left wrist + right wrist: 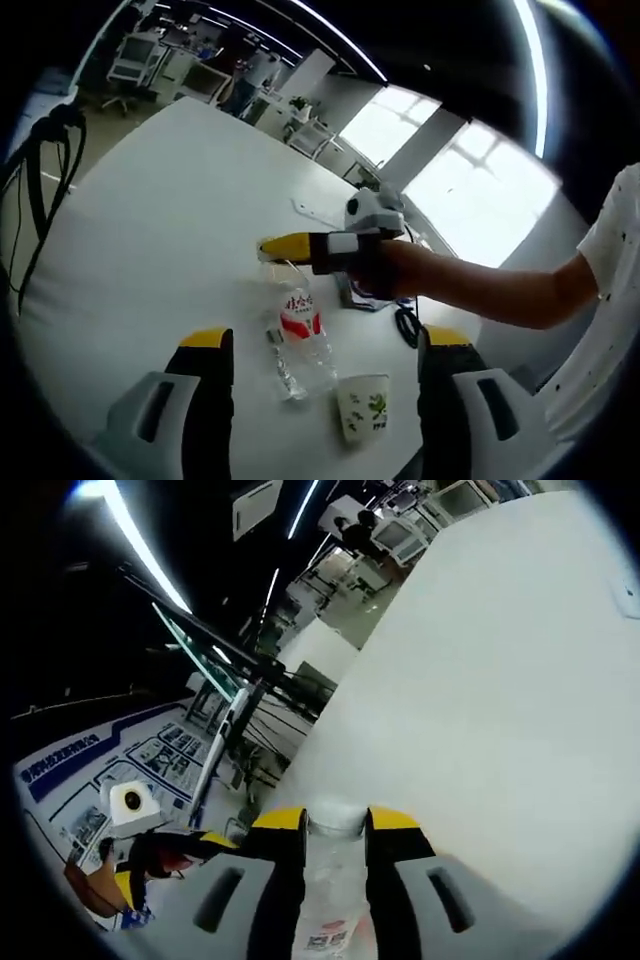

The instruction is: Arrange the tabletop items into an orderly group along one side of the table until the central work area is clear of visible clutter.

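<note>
A wide white worktop (pixel 160 230) fills most of the left gripper view, with an office and bright windows beyond it. The left claw (pixel 325 355) hovers with its two yellow-tipped jaws spread wide apart and nothing between them. Just ahead of it, in the gap between the jaws, a clear plastic water bottle (pixel 300 340) with a red and white label rests on the worktop, and a white paper cup (pixel 362 405) with a green print sits close beside the bottle, nearer the right jaw. Beyond the bottle, the right claw (pixel 275 246) reaches in from the right side, carried by a person's hand (pixel 400 270) and bare forearm, and its yellow tip meets the far top end of the bottle. A small tangle of dark items (pixel 385 305), too small to identify, lies past the cup under that forearm. In the right gripper view, the right claw (pixel 335 825) has its jaws drawn close on either side of the bottle's neck (pixel 335 880), gripping it, with bare white worktop (pixel 480 680) stretching ahead.
</note>
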Action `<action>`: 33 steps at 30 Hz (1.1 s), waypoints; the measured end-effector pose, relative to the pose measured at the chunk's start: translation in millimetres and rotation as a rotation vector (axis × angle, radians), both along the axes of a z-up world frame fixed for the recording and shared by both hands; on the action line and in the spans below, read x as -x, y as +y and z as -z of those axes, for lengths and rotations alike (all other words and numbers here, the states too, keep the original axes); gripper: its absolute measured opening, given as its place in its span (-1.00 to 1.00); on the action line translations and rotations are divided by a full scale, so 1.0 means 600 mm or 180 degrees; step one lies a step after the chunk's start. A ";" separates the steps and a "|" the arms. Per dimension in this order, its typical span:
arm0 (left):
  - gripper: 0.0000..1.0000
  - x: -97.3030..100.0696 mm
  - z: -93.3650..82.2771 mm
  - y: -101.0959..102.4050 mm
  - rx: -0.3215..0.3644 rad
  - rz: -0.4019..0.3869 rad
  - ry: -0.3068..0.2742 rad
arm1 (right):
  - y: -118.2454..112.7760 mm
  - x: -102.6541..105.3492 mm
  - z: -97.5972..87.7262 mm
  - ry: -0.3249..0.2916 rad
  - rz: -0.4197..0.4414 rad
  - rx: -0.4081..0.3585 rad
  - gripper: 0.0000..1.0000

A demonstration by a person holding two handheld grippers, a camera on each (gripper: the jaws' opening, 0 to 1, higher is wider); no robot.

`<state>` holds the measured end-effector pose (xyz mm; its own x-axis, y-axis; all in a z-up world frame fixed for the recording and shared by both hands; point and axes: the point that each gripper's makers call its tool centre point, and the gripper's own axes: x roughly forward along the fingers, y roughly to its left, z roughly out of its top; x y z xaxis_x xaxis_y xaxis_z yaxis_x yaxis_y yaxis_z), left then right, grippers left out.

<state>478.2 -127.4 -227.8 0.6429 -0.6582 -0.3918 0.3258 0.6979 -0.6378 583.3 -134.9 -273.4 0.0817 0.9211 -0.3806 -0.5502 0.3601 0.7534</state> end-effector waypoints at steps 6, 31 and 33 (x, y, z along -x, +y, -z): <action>0.52 -0.017 0.009 -0.004 0.0031 0.0036 0.0013 | -0.001 0.001 -0.007 -0.0123 -0.0068 0.0025 -0.60; 0.44 -0.069 0.083 -0.068 0.0082 0.0509 0.0153 | -0.006 0.020 -0.036 -0.0443 -0.0215 0.0068 -0.60; 0.44 -0.070 0.086 -0.075 0.0104 0.0566 0.0162 | -0.006 0.022 -0.039 -0.0459 -0.0225 0.0068 -0.60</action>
<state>520.1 -172.2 -279.4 0.4950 -0.7727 -0.3974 0.4090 0.6107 -0.6780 570.3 -138.8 -250.1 0.0720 0.9183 -0.3892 -0.6766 0.3317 0.6574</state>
